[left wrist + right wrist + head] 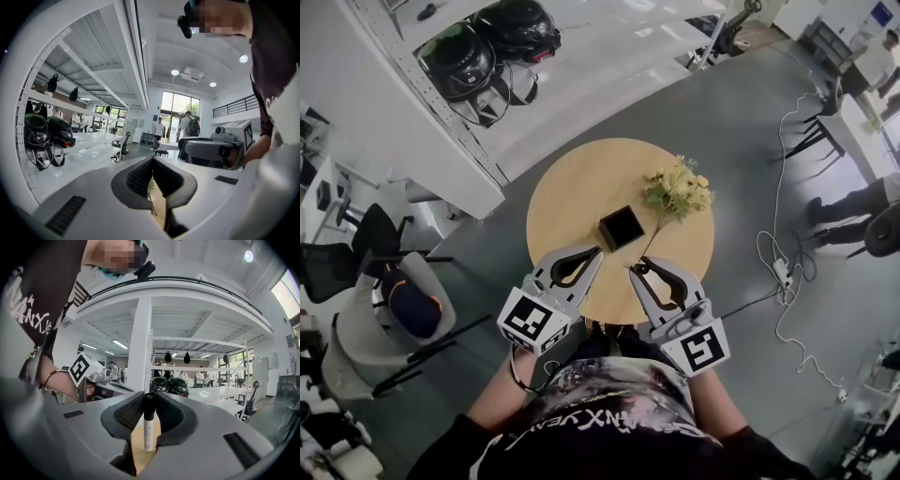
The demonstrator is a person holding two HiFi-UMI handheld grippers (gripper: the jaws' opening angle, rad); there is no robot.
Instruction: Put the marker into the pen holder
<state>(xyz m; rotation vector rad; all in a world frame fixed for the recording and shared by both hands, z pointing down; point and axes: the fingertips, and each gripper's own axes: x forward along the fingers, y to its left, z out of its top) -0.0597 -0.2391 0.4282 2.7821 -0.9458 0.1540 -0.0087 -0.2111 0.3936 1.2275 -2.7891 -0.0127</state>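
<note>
Jaws of the right tool (150,400) close on a white plastic marker with a black cap (147,433); the marker stands upright between the ribbed pads, cap end up, clear of the wood below it. Seen from the head view, this right tool (637,270) hangs over the near edge of the round pale wooden desk (572,187), close to the black square pen holder (607,234) at the desk's middle but not touching it. The left tool (589,251) sits just beside the right one, also near the holder's front; its own view shows the left tool (151,174) drawn together at the tips with nothing between them. A bunch of yellow artificial flowers (677,192) lies on the desk right of the pen holder. Two glossy black helmets (483,52) rest on a white shelf beyond the desk.
</note>
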